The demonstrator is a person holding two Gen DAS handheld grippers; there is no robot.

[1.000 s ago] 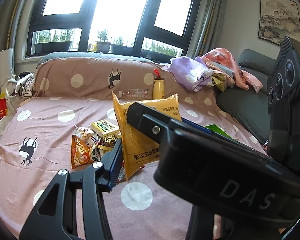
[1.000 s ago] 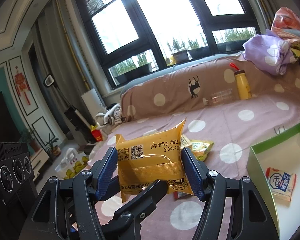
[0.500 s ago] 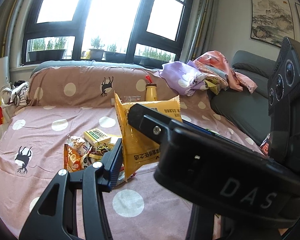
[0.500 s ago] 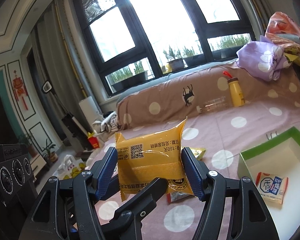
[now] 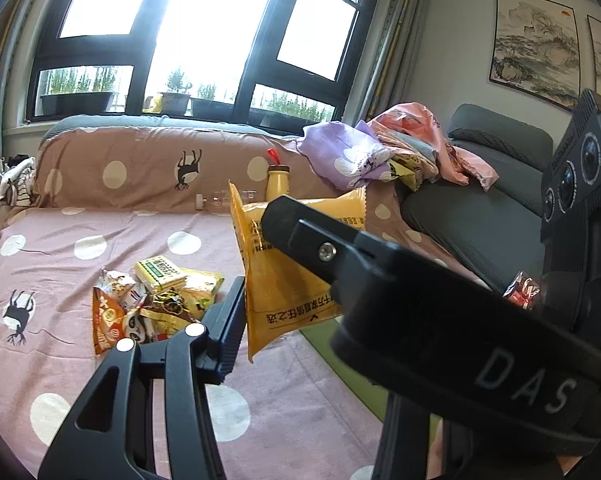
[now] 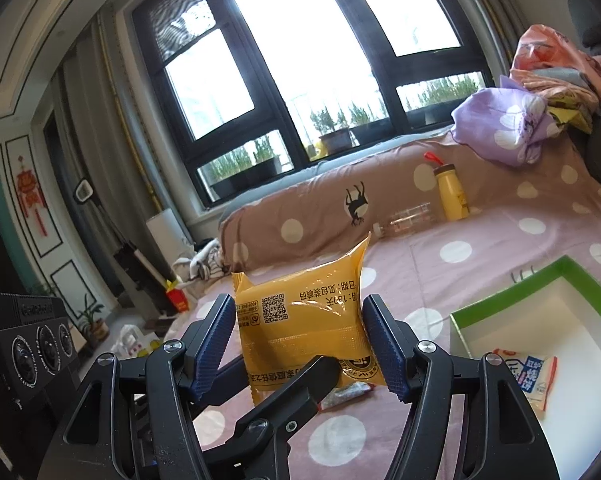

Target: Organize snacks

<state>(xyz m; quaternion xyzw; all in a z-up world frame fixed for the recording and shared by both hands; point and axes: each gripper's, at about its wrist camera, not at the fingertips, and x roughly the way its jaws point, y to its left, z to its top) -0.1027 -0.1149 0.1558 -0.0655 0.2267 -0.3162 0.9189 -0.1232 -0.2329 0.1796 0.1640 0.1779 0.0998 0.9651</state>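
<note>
A yellow snack packet (image 6: pixel 306 322) stands upright between the blue pads of my right gripper (image 6: pixel 300 344), which is shut on it and holds it above the bed. It also shows in the left wrist view (image 5: pixel 284 280). My left gripper (image 5: pixel 268 276) is beside the packet with its jaws wide apart, open; whether it touches the packet I cannot tell. A pile of snack packets (image 5: pixel 152 300) lies on the pink dotted bedspread. A green-edged white box (image 6: pixel 540 332) at the right holds a white and orange snack pack (image 6: pixel 536 376).
A yellow bottle (image 6: pixel 450 192) and a clear bottle (image 6: pixel 408 220) lie against the brown dotted bolster. Heaped clothes (image 6: pixel 540 100) and a grey sofa (image 5: pixel 488 200) are at the right. The bed's left edge drops to a cluttered floor (image 6: pixel 140 336).
Both grippers have shifted slightly with the yellow packet still held; the green box now sits a little lower and closer in the right wrist view.
</note>
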